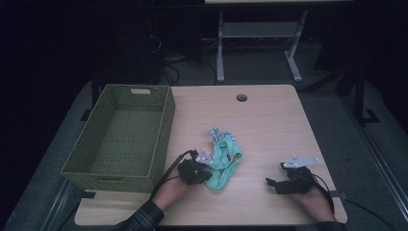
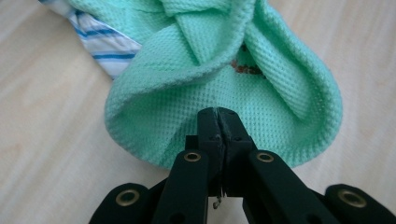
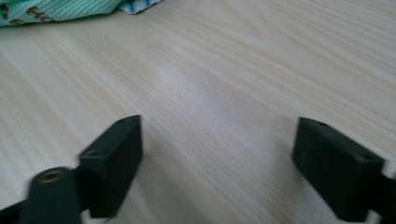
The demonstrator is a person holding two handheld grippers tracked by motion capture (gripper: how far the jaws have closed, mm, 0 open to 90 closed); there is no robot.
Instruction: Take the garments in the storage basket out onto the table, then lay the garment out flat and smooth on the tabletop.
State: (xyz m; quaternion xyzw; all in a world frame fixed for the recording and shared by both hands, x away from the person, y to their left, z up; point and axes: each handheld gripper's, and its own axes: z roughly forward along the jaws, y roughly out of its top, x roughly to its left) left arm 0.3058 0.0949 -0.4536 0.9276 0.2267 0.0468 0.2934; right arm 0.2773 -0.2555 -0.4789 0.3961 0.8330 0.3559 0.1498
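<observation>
Bunching mint waffle-knit cloth [image 2: 219,79], striped white layer beneath.

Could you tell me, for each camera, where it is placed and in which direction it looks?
High view: above the person's side, looking forward and down on the light wooden table, green woven basket and mint-green knitted cloth; both forearms with left gripper and right gripper show.
Left gripper view: on the left gripper, looking along shut jaws pinching the cloth edge.
Right gripper view: on the right gripper, low over bare table, jaws apart.
Shared: all three show cloth and table.
</observation>
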